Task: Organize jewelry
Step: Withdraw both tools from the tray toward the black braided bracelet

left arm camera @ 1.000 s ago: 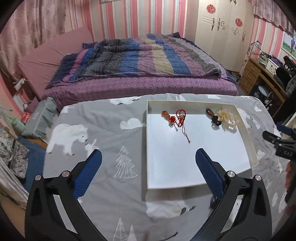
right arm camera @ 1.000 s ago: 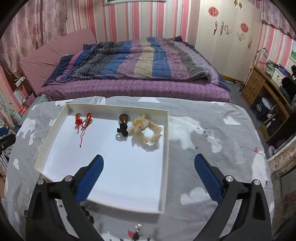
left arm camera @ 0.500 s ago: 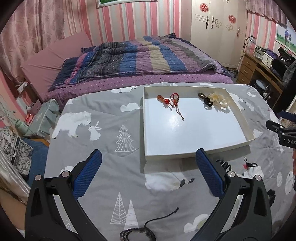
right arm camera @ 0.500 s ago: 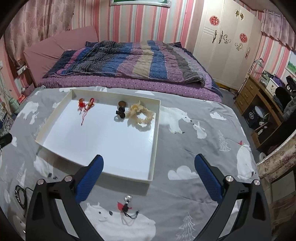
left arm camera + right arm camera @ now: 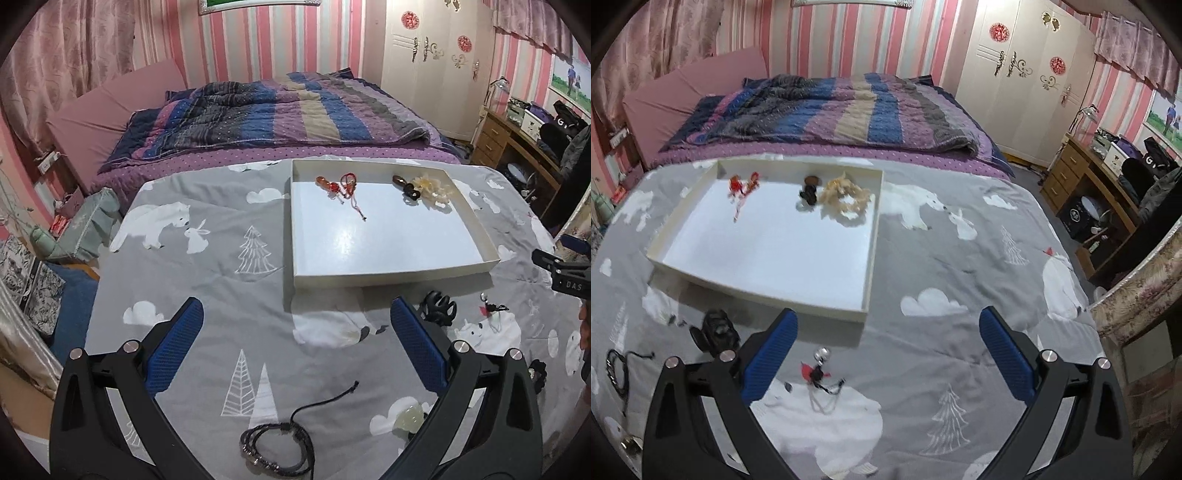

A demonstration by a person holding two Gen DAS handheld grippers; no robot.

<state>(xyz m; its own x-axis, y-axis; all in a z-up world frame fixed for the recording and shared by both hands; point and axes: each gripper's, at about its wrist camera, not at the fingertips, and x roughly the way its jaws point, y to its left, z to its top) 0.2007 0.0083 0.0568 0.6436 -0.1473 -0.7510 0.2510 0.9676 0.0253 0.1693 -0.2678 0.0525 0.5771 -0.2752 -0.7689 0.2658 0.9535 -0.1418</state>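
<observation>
Left wrist view: left gripper [image 5: 295, 345] jaws spread wide, nothing between them, hovering over grey bear-print cloth [image 5: 207, 280]. Nearest, between the jaws, black cord bracelet [image 5: 277, 448] lying on cloth; pale translucent piece [image 5: 408, 415] just inside the right finger. Farther, black claw clip [image 5: 439, 308] near the tray's front edge, small red-and-black charm [image 5: 491, 307] to its right. White tray [image 5: 295, 280] beyond, holding red knotted charm [image 5: 345, 185] and cream scrunchie [image 5: 432, 188] along the far side, dark bead piece [image 5: 406, 186] touching the scrunchie.

Right wrist view: right gripper [image 5: 888, 352] also wide apart, empty. Red-and-black charm with bell [image 5: 820, 371] just ahead between the jaws, claw clip [image 5: 716, 328] left of the left finger, tray farther left-centre. Striped quilt bed [image 5: 827, 118] behind the table, wardrobe [image 5: 1023, 74] at back right.
</observation>
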